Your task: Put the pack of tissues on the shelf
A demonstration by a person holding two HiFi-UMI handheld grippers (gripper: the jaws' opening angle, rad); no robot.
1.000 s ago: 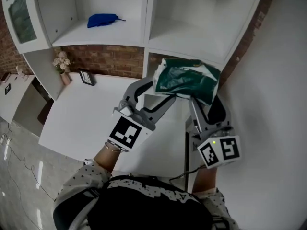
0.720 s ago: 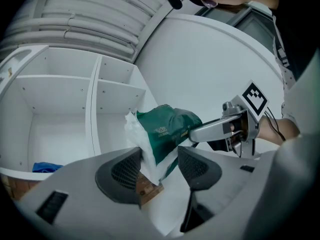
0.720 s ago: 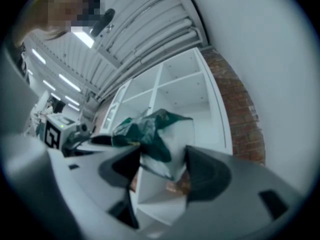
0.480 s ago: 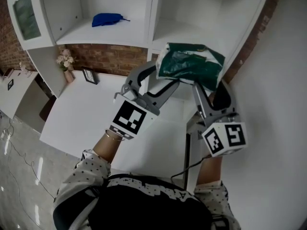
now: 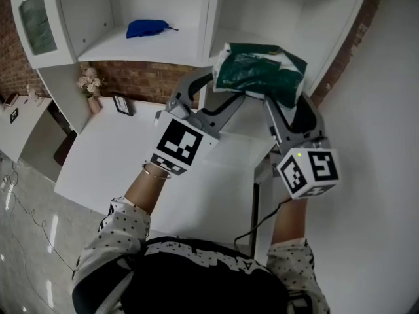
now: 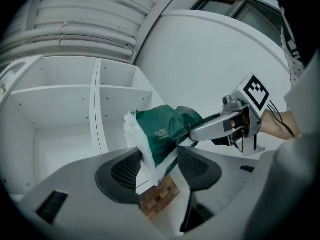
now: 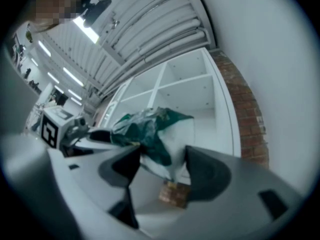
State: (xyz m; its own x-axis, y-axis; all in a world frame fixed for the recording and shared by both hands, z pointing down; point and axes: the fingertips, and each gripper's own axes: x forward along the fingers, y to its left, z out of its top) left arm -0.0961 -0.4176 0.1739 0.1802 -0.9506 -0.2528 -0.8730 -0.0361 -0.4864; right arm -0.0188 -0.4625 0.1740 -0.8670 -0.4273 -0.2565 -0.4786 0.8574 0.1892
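A green pack of tissues (image 5: 260, 76) with white ends hangs in the air in front of the right-hand compartment of the white shelf unit (image 5: 262, 41). My left gripper (image 5: 219, 100) is shut on the pack's left white end (image 6: 145, 156). On the other end (image 7: 167, 159), my right gripper (image 5: 283, 106) is shut from below. In the left gripper view the pack (image 6: 165, 129) fills the gap between the jaws, with the right gripper (image 6: 237, 121) beyond it. The right gripper view shows the pack (image 7: 147, 129) against the open shelf, with the left gripper (image 7: 65, 129) behind.
A blue cloth (image 5: 147, 27) lies in the left shelf compartment. Below the shelf, a white table (image 5: 124, 165) runs along a brick wall, with a small picture frame (image 5: 122, 103) and a flower vase (image 5: 90, 87) at its back. A white wall stands to the right.
Both grippers have lifted the pack a little higher and closer to the right shelf compartment. Their hold on it is unchanged.
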